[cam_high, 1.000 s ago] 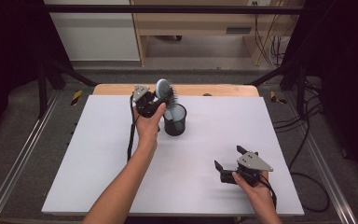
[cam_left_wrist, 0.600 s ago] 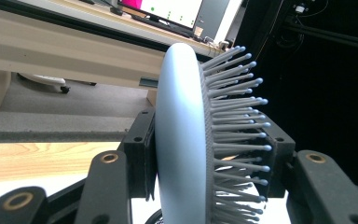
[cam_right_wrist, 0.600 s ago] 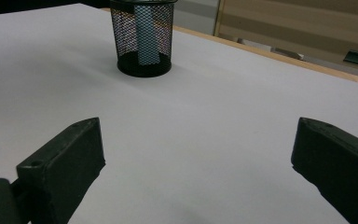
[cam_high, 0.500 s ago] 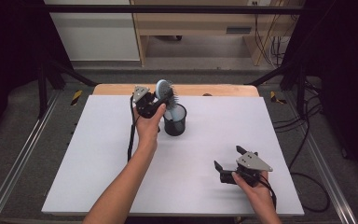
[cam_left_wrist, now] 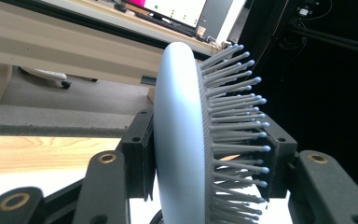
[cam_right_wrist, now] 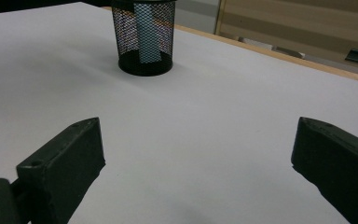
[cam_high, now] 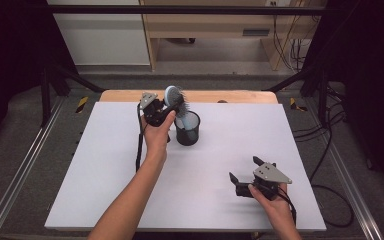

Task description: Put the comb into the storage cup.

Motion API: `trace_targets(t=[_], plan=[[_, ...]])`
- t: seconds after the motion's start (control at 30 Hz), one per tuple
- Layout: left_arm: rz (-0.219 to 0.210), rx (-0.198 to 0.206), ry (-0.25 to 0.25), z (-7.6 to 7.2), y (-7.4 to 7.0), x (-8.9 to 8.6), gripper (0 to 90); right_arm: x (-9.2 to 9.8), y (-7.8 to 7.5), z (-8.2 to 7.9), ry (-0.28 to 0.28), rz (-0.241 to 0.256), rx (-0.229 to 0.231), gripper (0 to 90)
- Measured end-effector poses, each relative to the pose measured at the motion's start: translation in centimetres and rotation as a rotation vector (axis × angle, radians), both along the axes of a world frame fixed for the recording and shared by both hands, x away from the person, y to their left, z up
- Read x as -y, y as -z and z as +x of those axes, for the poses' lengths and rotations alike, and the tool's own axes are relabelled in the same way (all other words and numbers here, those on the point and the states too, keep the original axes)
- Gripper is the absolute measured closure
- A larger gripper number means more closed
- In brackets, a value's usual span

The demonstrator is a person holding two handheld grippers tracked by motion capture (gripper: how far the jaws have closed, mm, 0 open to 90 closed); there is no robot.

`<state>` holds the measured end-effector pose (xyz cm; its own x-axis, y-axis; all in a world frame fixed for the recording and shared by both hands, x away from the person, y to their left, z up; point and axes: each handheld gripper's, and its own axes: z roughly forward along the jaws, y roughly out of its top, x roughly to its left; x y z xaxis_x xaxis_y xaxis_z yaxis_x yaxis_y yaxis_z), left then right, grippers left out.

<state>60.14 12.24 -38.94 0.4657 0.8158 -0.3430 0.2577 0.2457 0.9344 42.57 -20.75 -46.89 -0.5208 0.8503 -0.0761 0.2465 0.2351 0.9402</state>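
A pale blue hairbrush [cam_high: 174, 97] stands with its handle down inside a black mesh cup [cam_high: 187, 128] at the back middle of the white table. My left gripper [cam_high: 166, 109] is shut on the brush's head, just above the cup's left rim. Up close, the left gripper view has the brush head [cam_left_wrist: 179, 135] and its bristles squeezed between the two jaws. The brush's handle [cam_right_wrist: 145, 35] shows through the mesh of the cup [cam_right_wrist: 144, 37] in the right gripper view. My right gripper [cam_high: 244, 176] rests low at the front right, jaws wide apart with nothing between them.
The white table top [cam_high: 105, 170] has a wooden strip [cam_high: 240, 96] along its far edge. Cables [cam_high: 330, 150] hang beside the table's right side. A wooden desk [cam_high: 205, 25] stands on the floor beyond.
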Motion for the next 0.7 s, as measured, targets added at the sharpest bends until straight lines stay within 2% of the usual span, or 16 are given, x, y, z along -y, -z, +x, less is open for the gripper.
trace_targets(t=[0.27,0.37,0.7], plan=[[-0.010,-0.022,-0.006,0.1,0.1,-0.6,46.9,-0.1,0.0,0.0,-0.003,-0.001,0.000,2.6],[-0.027,-0.034,-0.014,0.1,0.2,-0.9,46.8,-0.1,0.1,0.0,-0.003,-0.001,0.001,2.6],[-0.041,-0.049,-0.019,0.1,0.4,-1.5,46.0,-0.1,0.0,0.0,-0.005,-0.001,0.001,2.6]])
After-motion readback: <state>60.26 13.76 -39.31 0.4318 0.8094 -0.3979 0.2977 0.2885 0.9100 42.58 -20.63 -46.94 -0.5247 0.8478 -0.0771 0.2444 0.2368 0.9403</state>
